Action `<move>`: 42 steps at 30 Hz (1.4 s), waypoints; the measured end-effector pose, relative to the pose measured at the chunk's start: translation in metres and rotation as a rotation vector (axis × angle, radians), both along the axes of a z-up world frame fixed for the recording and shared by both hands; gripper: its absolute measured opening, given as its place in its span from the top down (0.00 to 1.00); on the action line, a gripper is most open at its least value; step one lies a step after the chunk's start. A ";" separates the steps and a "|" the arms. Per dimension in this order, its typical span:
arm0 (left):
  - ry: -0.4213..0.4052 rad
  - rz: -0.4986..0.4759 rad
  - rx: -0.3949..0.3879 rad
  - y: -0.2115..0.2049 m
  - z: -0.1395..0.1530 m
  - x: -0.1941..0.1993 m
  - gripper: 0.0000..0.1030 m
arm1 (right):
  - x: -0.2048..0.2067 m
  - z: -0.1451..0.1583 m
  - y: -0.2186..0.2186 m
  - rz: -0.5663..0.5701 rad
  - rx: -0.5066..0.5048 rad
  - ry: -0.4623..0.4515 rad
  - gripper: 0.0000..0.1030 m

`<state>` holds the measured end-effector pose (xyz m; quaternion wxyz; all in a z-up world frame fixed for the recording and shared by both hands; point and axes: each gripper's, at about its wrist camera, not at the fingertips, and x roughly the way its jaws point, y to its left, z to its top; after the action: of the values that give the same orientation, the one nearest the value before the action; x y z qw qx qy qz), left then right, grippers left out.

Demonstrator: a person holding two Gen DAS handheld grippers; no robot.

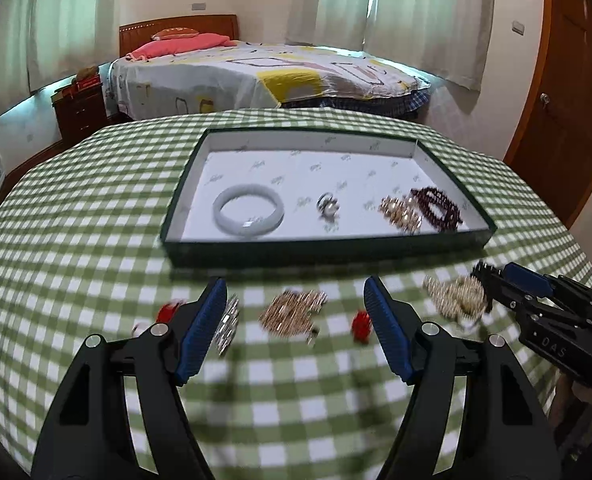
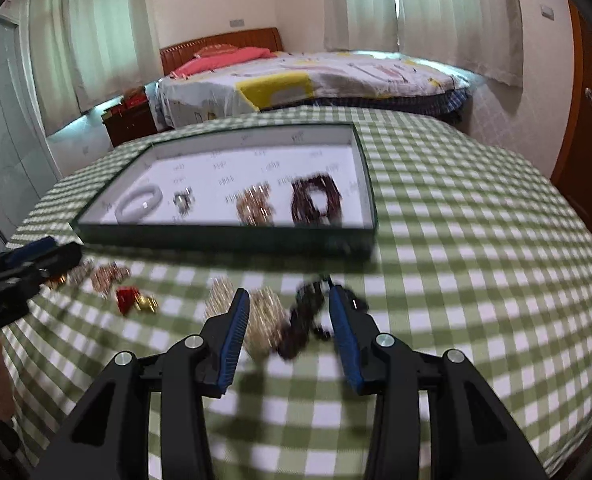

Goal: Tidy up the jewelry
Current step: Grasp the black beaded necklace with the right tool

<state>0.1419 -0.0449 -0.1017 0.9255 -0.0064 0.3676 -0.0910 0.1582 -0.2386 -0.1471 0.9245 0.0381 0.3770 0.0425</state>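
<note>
Inside tray (image 1: 447, 162), white bangle (image 1: 249, 211)

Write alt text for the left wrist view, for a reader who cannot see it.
The left gripper hangs with open jaws over loose jewelry on a green checked tablecloth: a gold chain pile lies between them. Beyond, a shallow tray holds a white bangle, a ring and bracelets; the right gripper enters at right.

We are in a home bedroom. Behind our table (image 1: 76, 240) with its green-checked cloth we see a made bed (image 1: 264, 76) with a wooden headboard (image 1: 176, 28), pink pillows (image 1: 176, 46) and a patterned cover. A dark wooden nightstand (image 1: 82, 110) sits beside it, pale curtains (image 1: 427, 12) hang at the windows, and a wooden door (image 1: 559, 112) stands at the right.
</note>
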 end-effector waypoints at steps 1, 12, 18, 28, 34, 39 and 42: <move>0.003 0.007 0.001 0.004 -0.001 -0.003 0.33 | -0.001 -0.004 -0.002 -0.006 0.004 0.008 0.59; 0.028 0.089 -0.010 0.035 -0.010 -0.012 0.33 | 0.003 -0.006 -0.021 -0.076 0.006 -0.010 0.60; 0.035 0.101 -0.008 0.039 -0.013 -0.010 0.33 | 0.006 -0.014 -0.028 -0.111 0.006 0.014 0.66; 0.055 0.112 0.002 0.044 -0.019 -0.008 0.33 | 0.011 -0.019 -0.021 -0.082 -0.041 0.027 0.78; 0.065 0.122 0.004 0.048 -0.023 -0.008 0.33 | 0.005 -0.017 -0.014 -0.059 -0.059 0.033 0.78; 0.078 0.127 0.007 0.051 -0.027 -0.008 0.33 | 0.008 -0.017 -0.014 -0.054 -0.058 0.032 0.77; 0.082 0.136 0.004 0.054 -0.027 -0.007 0.33 | 0.009 -0.017 -0.014 -0.055 -0.056 0.030 0.77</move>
<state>0.1349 0.0096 -0.1286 0.9138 -0.0334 0.4039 -0.0270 0.1667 -0.2526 -0.1642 0.9201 0.0232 0.3908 0.0062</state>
